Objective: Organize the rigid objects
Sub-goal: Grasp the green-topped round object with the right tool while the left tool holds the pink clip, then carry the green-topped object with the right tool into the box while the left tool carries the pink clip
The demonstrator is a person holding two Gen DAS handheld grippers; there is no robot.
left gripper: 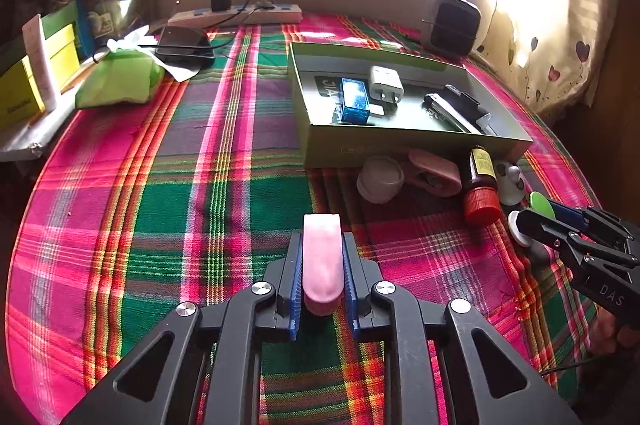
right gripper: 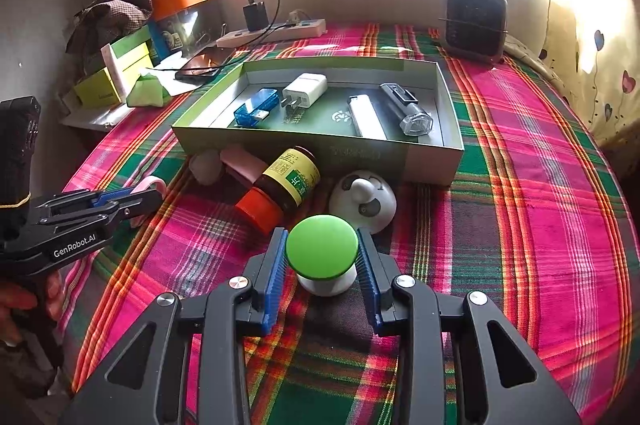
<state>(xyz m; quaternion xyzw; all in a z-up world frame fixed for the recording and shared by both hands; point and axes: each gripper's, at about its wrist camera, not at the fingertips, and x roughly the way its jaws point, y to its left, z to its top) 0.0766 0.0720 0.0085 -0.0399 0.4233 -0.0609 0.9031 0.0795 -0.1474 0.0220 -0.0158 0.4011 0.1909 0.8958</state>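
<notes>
Left gripper (left gripper: 322, 265): closed on a pink clip (left gripper: 322, 261), which stands out forward between the blue pads, held above the plaid cloth (left gripper: 160, 205).

Right gripper (right gripper: 322, 257): closed on a green-topped knob (right gripper: 322, 245) with a white base, pads touching the green cap on both sides. It sits low over the cloth, just in front of the loose items.

Box (right gripper: 312, 145): open, shallow, green-sided, resting on the cloth. Contents, left to right in the right wrist view: a blue USB stick (right gripper: 254, 113), a white charger (right gripper: 305, 89), a white lighter (right gripper: 366, 119), and a dark torch (right gripper: 406, 109) with a clear end. All lie flat on the box floor, apart from one another.

Outside the box, against its near wall: a white cap (left gripper: 379, 179), a second pink clip (left gripper: 434, 171), a brown bottle (right gripper: 286, 181) on its side with a red lid, and a white dome (right gripper: 362, 201) with dark markings.
</notes>
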